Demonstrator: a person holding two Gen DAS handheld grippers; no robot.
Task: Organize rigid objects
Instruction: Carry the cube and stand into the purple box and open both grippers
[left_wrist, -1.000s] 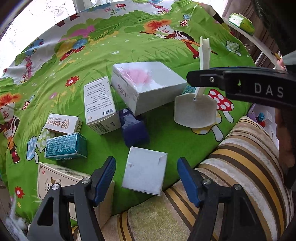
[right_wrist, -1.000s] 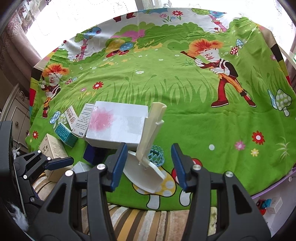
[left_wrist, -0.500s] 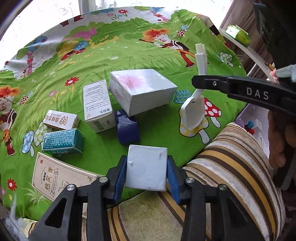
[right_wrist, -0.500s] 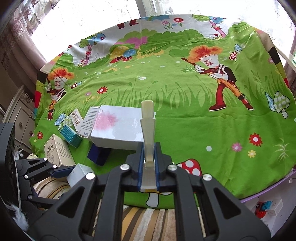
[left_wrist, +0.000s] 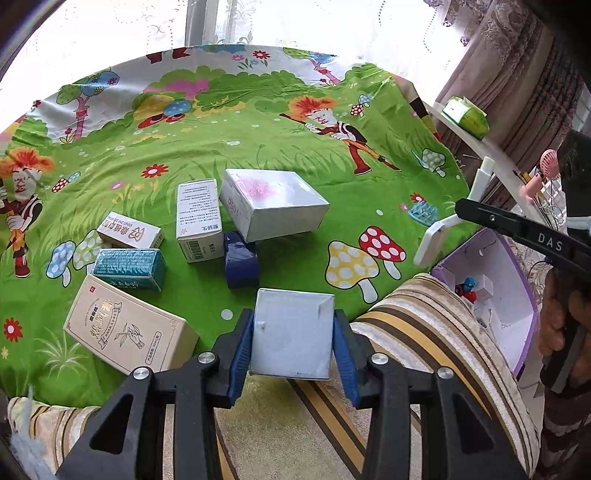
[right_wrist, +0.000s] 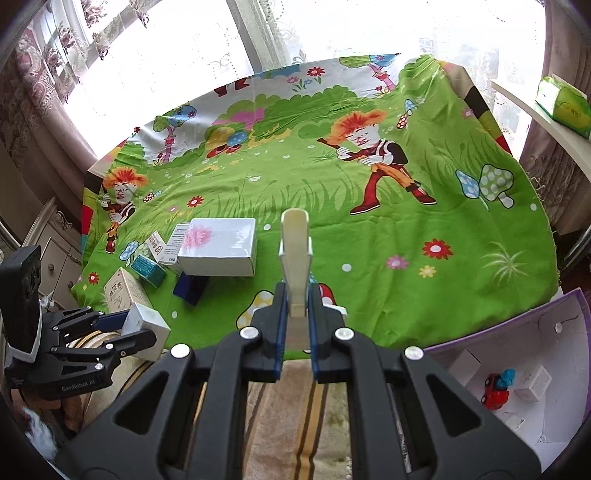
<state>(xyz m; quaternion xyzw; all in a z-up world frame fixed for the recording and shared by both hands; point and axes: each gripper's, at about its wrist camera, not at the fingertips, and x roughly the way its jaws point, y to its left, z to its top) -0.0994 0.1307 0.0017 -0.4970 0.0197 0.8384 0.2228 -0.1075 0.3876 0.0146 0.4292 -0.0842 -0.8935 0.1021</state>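
Observation:
My left gripper (left_wrist: 291, 360) is shut on a small white box (left_wrist: 291, 334) and holds it above the near edge of the green cartoon cloth (left_wrist: 258, 155). The box also shows in the right wrist view (right_wrist: 147, 325). My right gripper (right_wrist: 295, 334) is shut on the stem of a cream plastic stand (right_wrist: 295, 258), lifted off the cloth; the stand shows at the right in the left wrist view (left_wrist: 439, 236). Several boxes lie on the cloth: a large white one (left_wrist: 273, 203), a dark blue one (left_wrist: 240, 262), a teal one (left_wrist: 129, 264).
A purple-rimmed white bin (right_wrist: 517, 369) with a red toy car (right_wrist: 495, 389) and small white boxes stands at the lower right. A striped cushion (left_wrist: 424, 332) lies under both grippers. A small teal rack (left_wrist: 423, 214) sits near the mushroom print. A green tissue pack (right_wrist: 561, 103) rests on a shelf.
Both grippers shut, the left on the small white box and the right on the plastic stand. Both then lifted their objects and drew back from the cloth.

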